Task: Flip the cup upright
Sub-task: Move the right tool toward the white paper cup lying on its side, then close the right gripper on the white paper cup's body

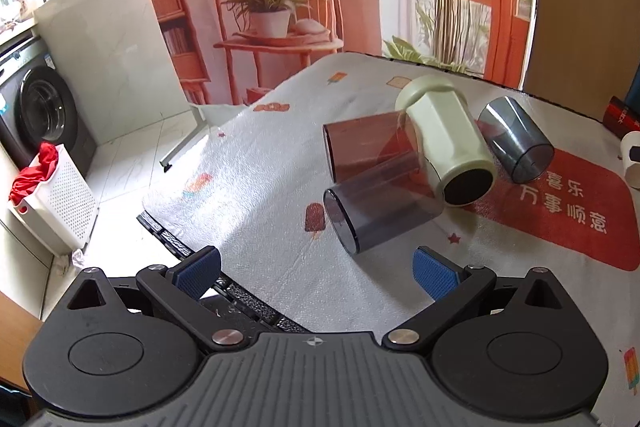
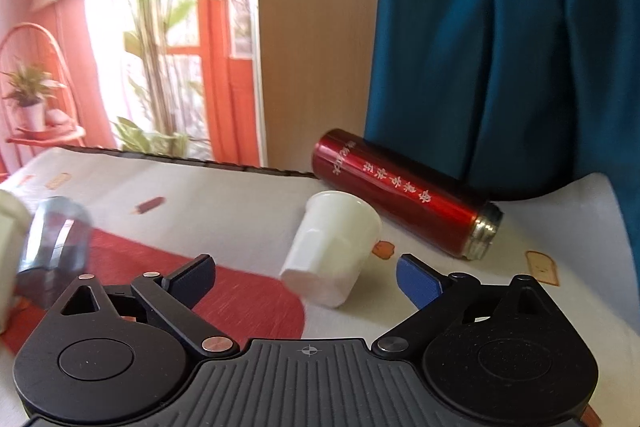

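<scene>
I hold both grippers wide open and empty. The right gripper point(image 2: 306, 277) hovers just near the white paper cup point(image 2: 334, 247), which lies on its side on the tablecloth point(image 2: 224, 211), beside the red thermos point(image 2: 404, 193). It looks light and easy to crush, so I would take it gently across the middle wall. The left gripper point(image 1: 318, 273) faces the smoky plastic tumbler point(image 1: 380, 211).

The tablecloth point(image 1: 280, 163) looks like soft, matt cloth with a fine crinkled texture, and the red mat point(image 1: 568, 211) on it, toward four o'clock in the left wrist view, seems a flat woven fabric. The smoky grey cup point(image 1: 384, 211) and the small grey cup point(image 1: 516, 143) at two o'clock are smooth, glossy see-through plastic, while the pale green cup point(image 1: 444, 135) is opaque with a satin sheen. The red flask point(image 2: 404, 191) is glossy lacquered metal with a bare steel neck, the white cup point(image 2: 336, 247) smooth matt plastic, and both grippers' fingertips point(image 2: 420, 281) carry ribbed blue pads.
</scene>
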Available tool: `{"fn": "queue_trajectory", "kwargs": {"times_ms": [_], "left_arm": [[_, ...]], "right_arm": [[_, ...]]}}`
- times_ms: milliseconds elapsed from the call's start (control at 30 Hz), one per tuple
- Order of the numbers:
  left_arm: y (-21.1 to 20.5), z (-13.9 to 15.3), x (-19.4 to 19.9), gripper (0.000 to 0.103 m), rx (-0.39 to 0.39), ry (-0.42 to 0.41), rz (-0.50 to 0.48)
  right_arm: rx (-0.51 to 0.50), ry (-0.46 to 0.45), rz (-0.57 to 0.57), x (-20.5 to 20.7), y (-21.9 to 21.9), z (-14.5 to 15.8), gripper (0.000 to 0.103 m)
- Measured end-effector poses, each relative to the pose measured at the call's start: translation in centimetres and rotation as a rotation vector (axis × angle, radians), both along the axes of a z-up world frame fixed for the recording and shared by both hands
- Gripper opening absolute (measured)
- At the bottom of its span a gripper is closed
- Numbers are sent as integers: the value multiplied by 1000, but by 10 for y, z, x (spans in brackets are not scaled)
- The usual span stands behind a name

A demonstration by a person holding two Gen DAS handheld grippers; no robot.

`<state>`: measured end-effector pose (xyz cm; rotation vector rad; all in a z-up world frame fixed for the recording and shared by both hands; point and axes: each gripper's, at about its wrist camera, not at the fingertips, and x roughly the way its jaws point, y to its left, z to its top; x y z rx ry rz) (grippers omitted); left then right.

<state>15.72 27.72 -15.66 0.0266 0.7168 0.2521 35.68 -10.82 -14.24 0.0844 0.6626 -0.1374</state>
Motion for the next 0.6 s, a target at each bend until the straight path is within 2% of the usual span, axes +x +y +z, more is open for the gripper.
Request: {"fn": "queue_trajectory", "kwargs": {"times_ms": [100,200,267,333,367,400,467,600], "left_arm": [[-3,-6,5,103,-22,10,-20],[-8,-11,8,103,-9,20,-36],[-11,-15,10,103,-10,31,-42],[-11,-19,11,103,-14,45,-42],[-10,-20,12,103,-14,51,-42],[-10,-21,12,103,-16,56,-41],[-10,-23,12,103,-21,60,-39],[-12,-28,9,103,-31,73,-43]], "right_arm": [[-35,33,-22,23,0,-14,96],[-74,69,-44,42,0,-26,96],[-64,79,-62,50,-4,-30,94],[-42,95,-74,55,-8,-33,82],[-28,108,-77,58,-10,-34,65],[-13,124,-79,59,-11,-36,55],[28,141,-72,57,-11,-38,52],[56,132,-42,42,-3,-35,52]]}}
